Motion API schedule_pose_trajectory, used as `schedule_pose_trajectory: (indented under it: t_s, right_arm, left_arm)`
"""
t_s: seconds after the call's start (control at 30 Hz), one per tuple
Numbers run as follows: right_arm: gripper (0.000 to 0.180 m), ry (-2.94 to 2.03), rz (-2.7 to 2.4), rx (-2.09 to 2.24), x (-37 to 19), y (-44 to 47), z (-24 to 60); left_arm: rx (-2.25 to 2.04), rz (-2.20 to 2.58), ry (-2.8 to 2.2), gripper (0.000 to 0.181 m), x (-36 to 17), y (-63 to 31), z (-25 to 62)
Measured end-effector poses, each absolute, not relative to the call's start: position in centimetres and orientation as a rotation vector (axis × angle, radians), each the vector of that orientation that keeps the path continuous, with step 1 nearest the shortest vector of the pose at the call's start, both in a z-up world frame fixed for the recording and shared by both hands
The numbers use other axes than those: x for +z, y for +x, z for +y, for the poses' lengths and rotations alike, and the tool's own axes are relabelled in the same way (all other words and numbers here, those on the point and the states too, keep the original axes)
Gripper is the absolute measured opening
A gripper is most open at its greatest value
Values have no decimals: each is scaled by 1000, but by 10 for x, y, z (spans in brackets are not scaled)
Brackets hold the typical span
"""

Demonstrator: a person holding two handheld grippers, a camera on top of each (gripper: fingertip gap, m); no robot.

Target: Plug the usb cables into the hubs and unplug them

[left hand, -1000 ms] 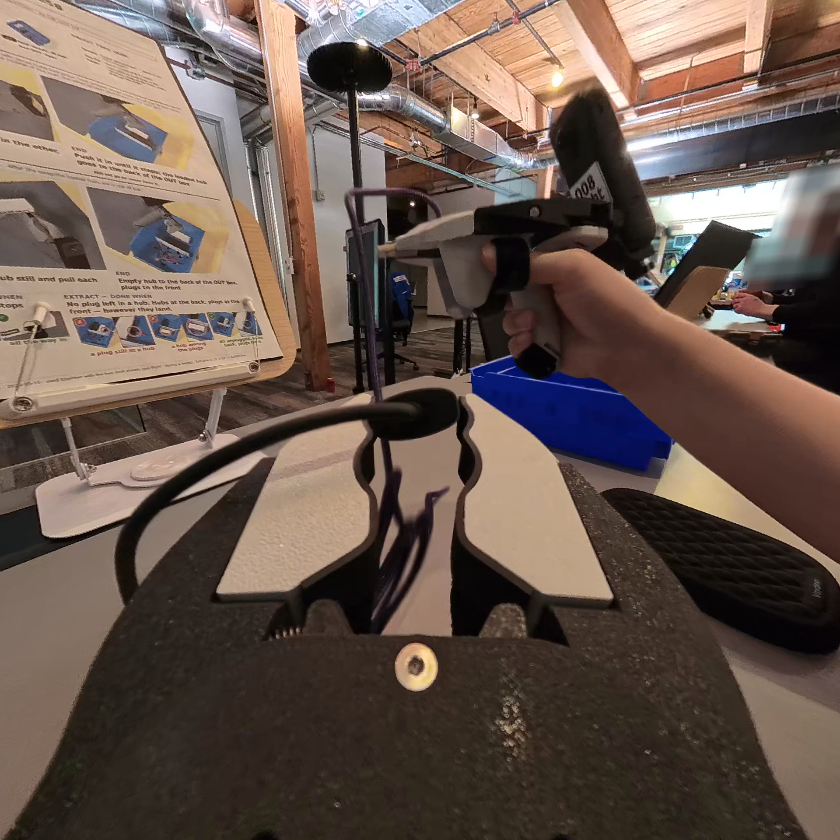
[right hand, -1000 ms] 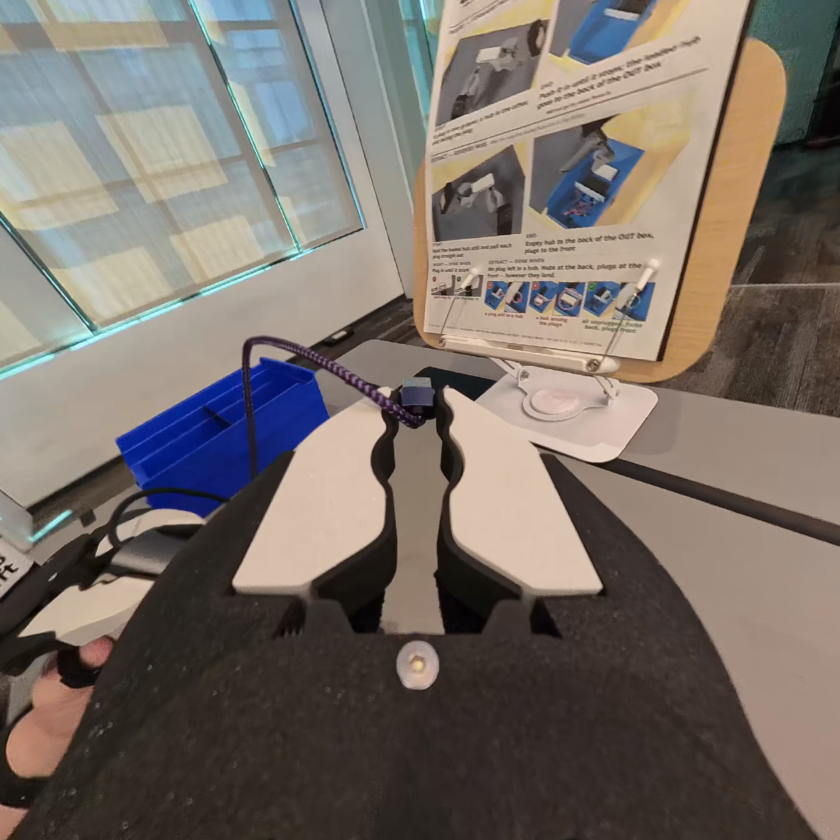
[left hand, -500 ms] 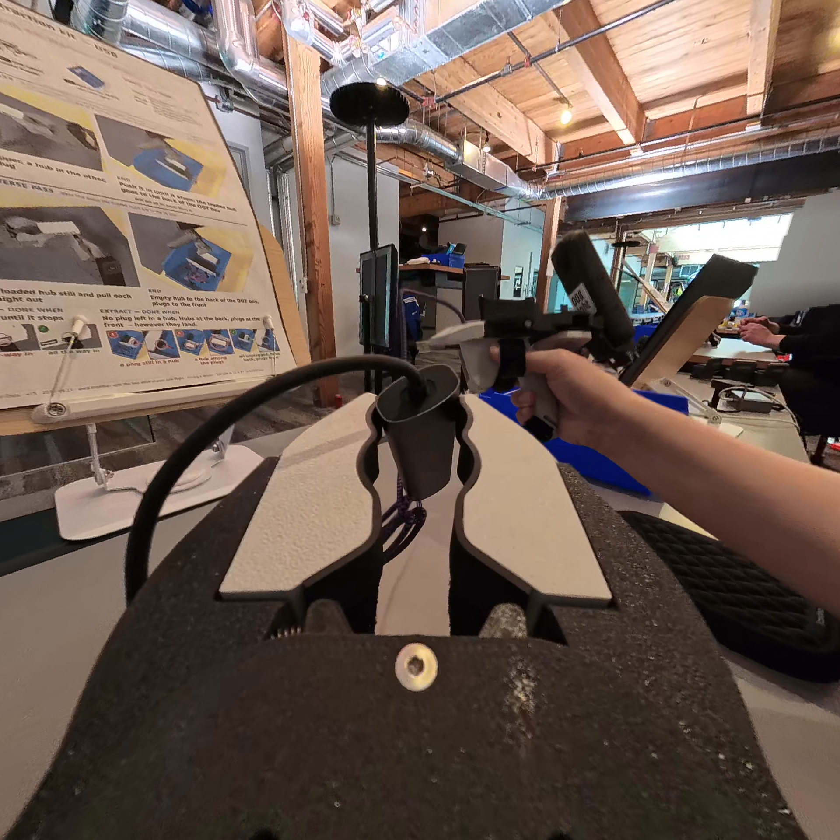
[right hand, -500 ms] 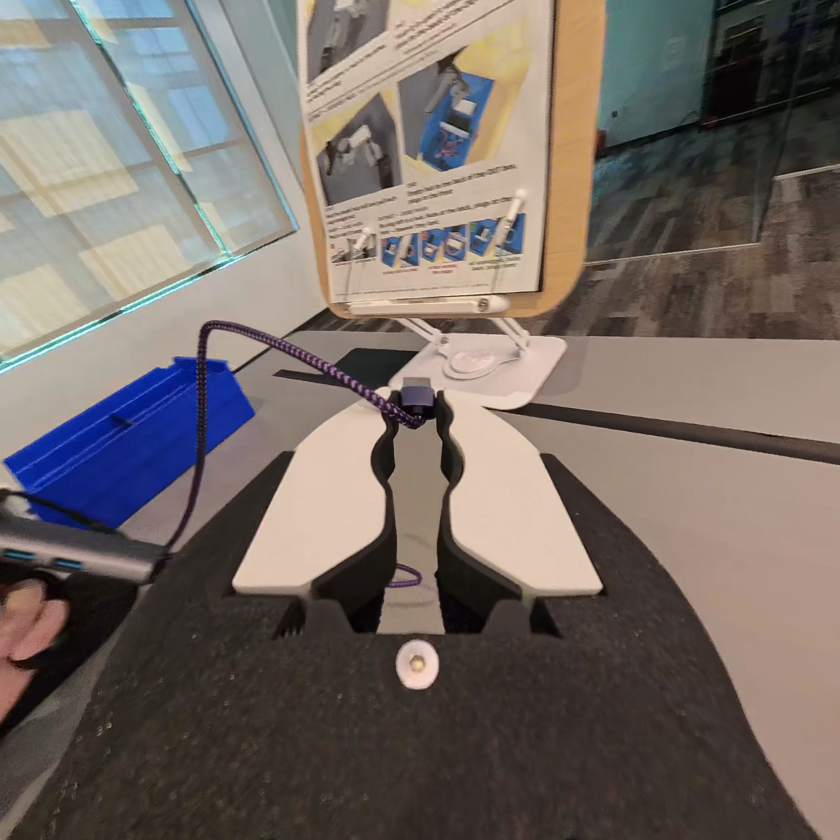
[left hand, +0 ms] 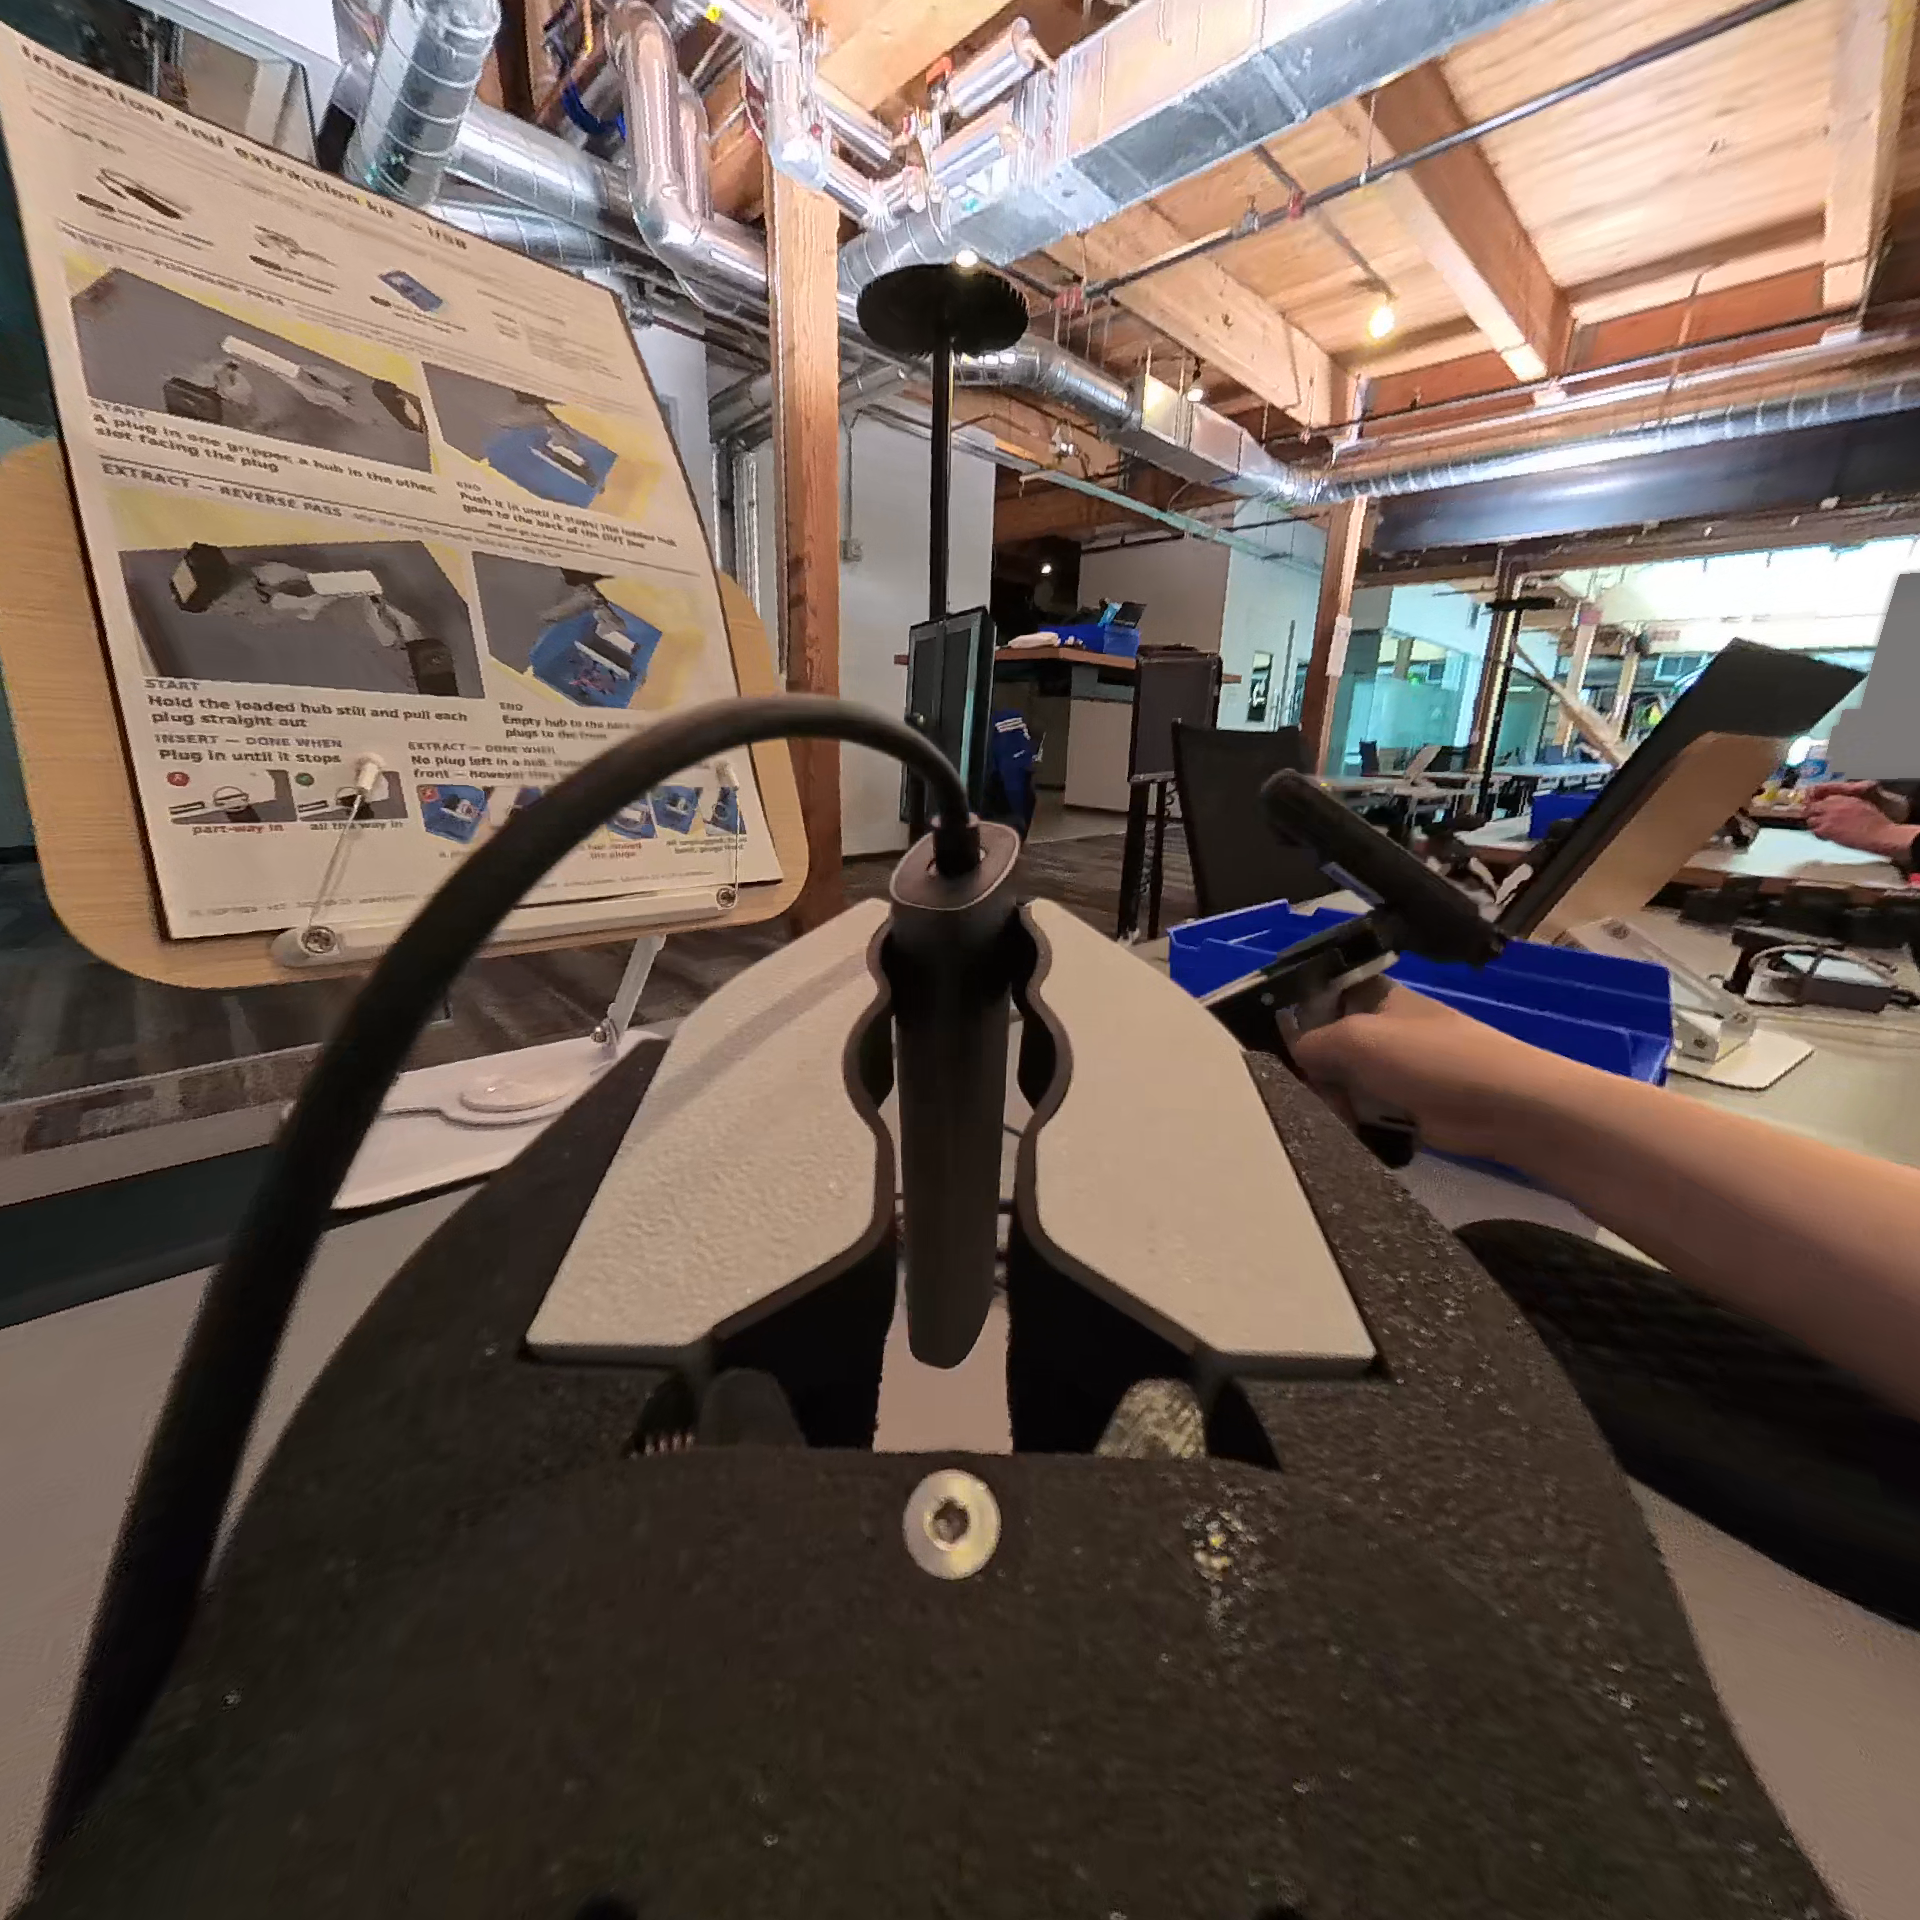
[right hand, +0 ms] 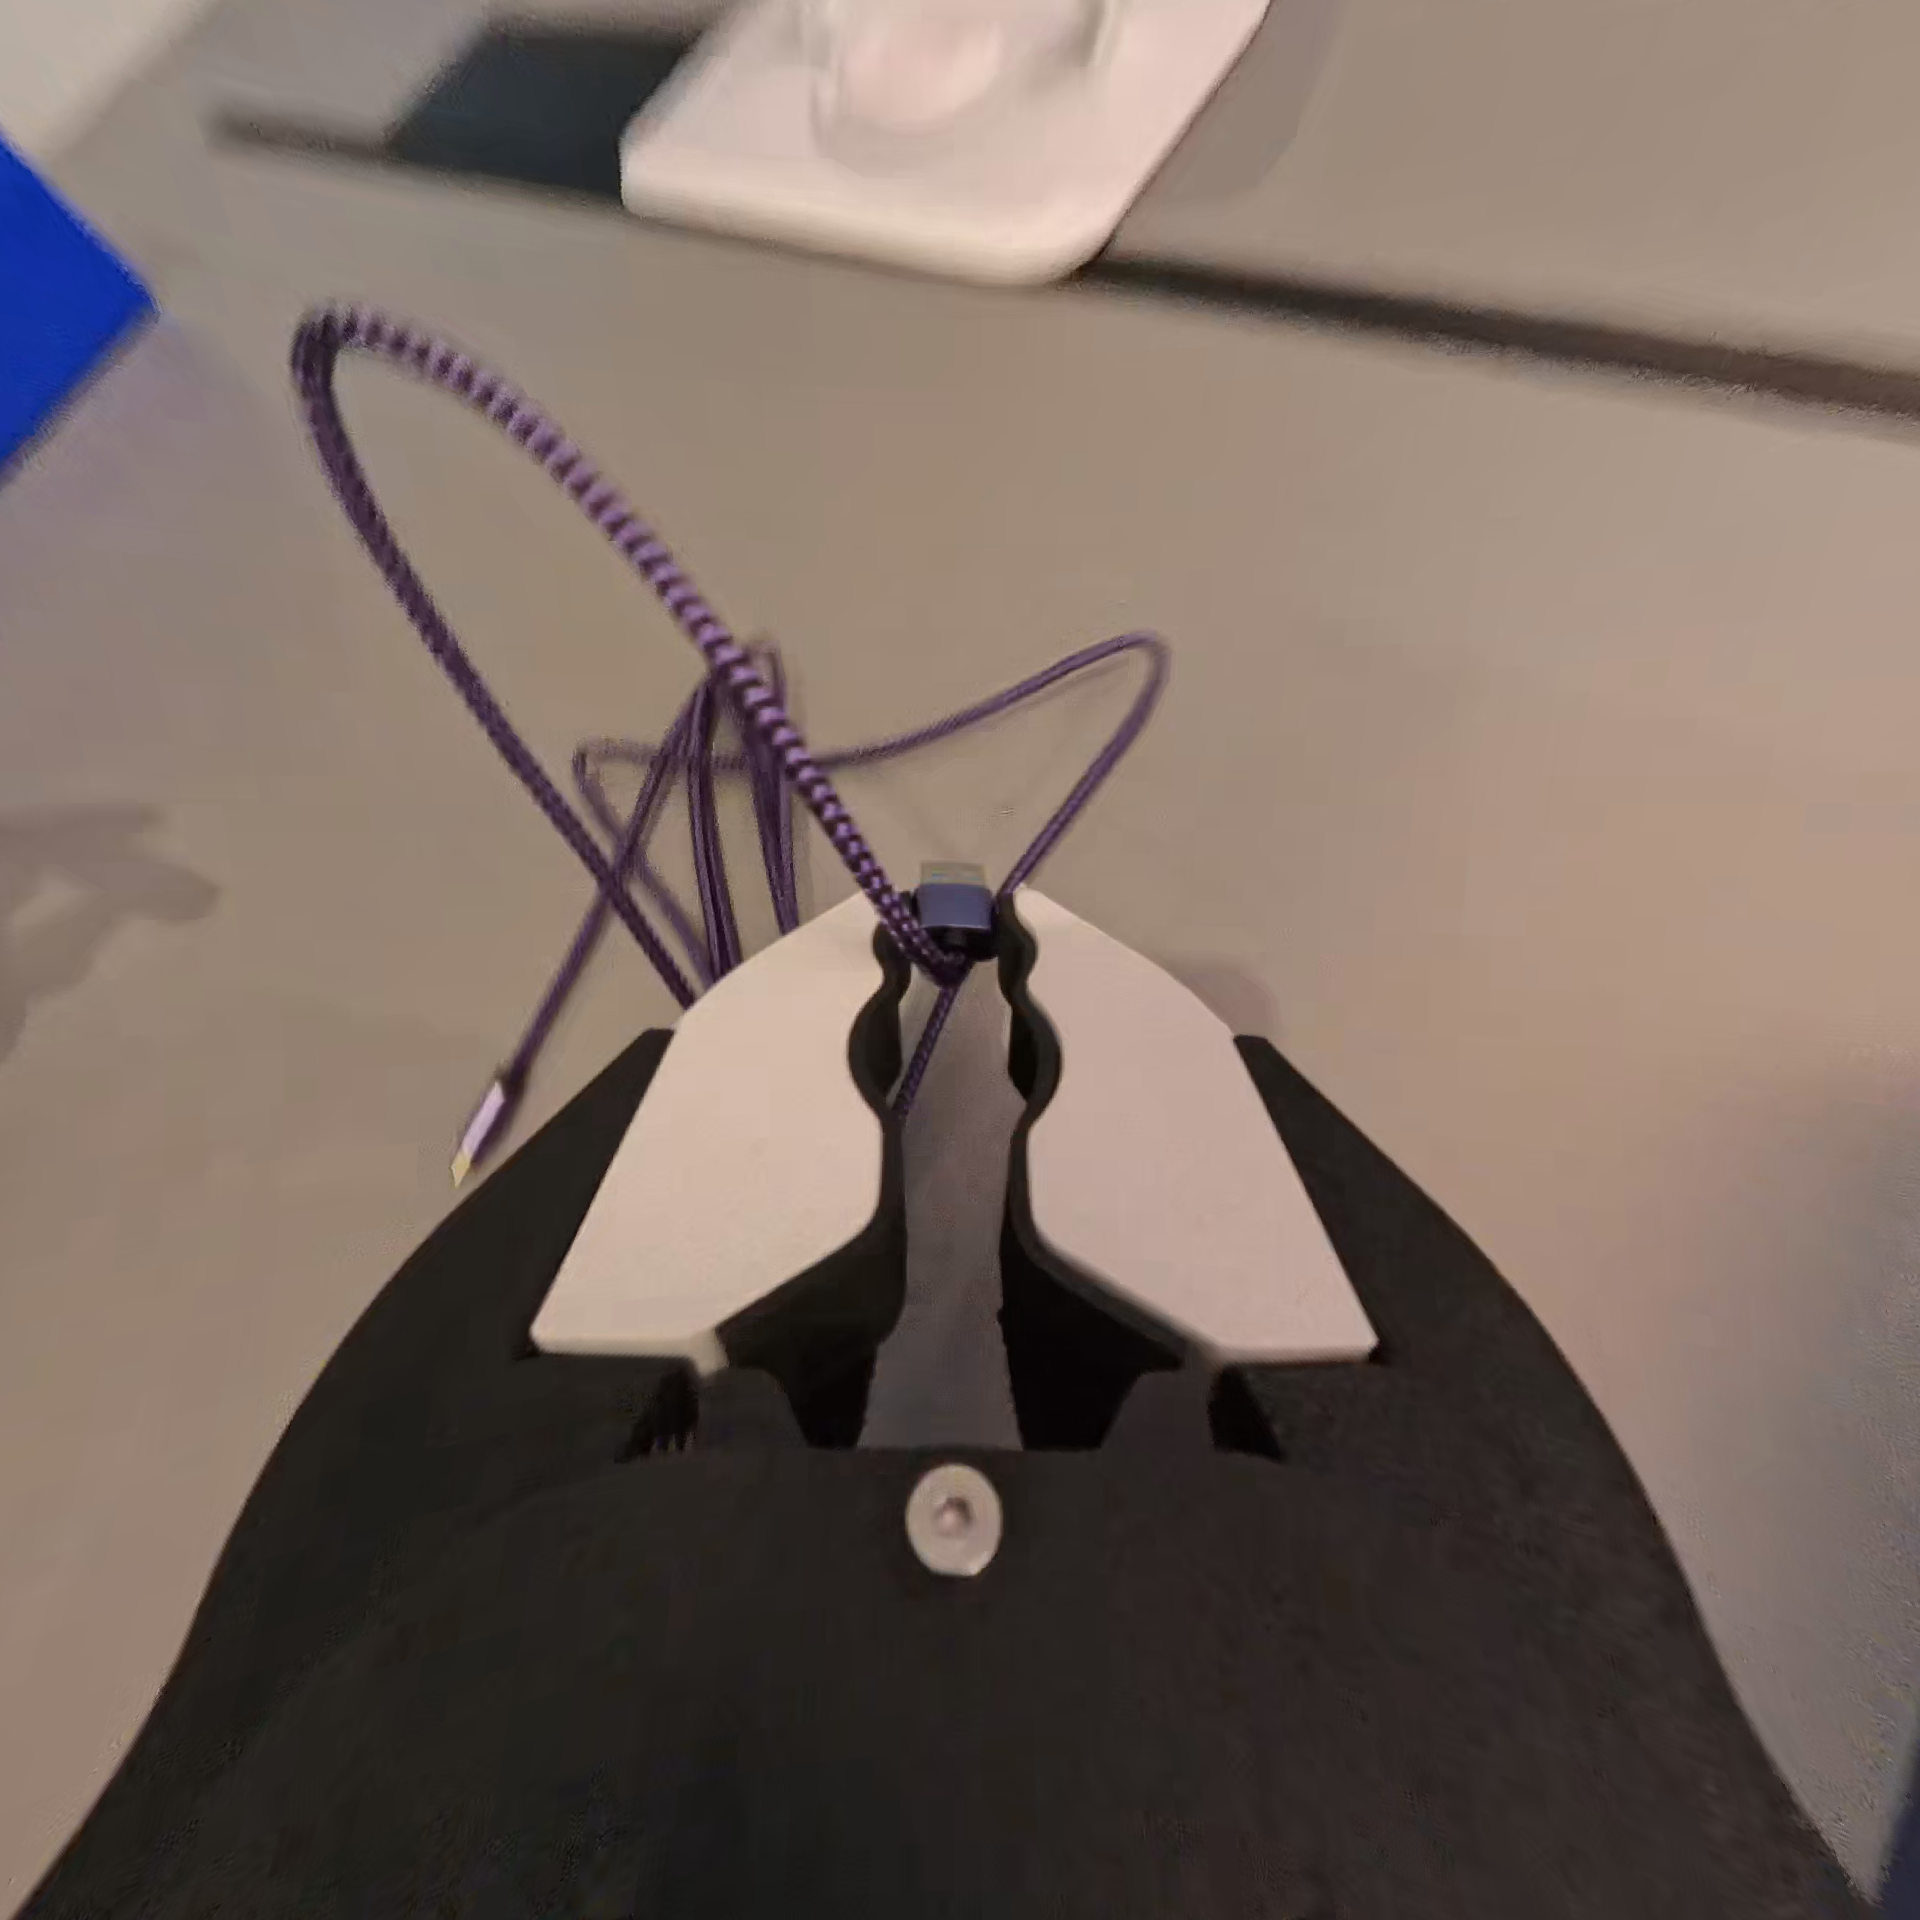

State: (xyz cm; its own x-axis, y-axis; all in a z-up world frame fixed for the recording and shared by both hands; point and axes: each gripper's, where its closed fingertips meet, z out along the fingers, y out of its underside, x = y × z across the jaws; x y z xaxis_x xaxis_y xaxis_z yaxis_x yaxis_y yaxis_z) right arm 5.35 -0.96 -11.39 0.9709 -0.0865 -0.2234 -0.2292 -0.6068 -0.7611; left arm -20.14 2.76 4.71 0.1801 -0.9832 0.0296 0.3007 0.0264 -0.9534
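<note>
Purple braid cable loose of the hub; plug carried low over the table.

We noted a change from a half-second before: the right gripper (right hand: 951, 914) had tipped from facing the instruction board down toward the grey table (right hand: 1455, 727), its fingers pinching the USB plug (right hand: 951, 902); the left gripper (left hand: 951, 935) had turned the dark hub (left hand: 943, 1101) end-on, clamped between its fingers. We judged the plug drawn out, set-down next. Only the right wrist view showed the purple cable (right hand: 582, 499) looping to 11 o'clock with its far connector (right hand: 480, 1127) on the table at 8 o'clock. Only the left wrist view showed the hub's black lead (left hand: 416, 935) arcing to 9 o'clock, the blue bin (left hand: 1507, 987) at 3 o'clock, and the person's hand (left hand: 1382, 1060).
</note>
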Motion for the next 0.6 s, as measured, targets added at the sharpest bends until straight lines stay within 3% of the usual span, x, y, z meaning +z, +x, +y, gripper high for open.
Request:
schedule_pose_trajectory:
  t_s: [0.2, 0.33, 0.6]
  right_arm:
    - [17, -2422, 126, 105, -137, 46, -21]
    - [43, -2511, 110, 129, -135, 37, -41]
    - [55, -2306, -80, 91, -60, 4, -67]
  left_arm:
    - [-1241, 891, -1110, 19, 38, -193, 26]
    - [-1274, 889, -1145, 18, 35, -191, 29]
    - [-1368, 969, -1201, 19, 27, -182, 22]
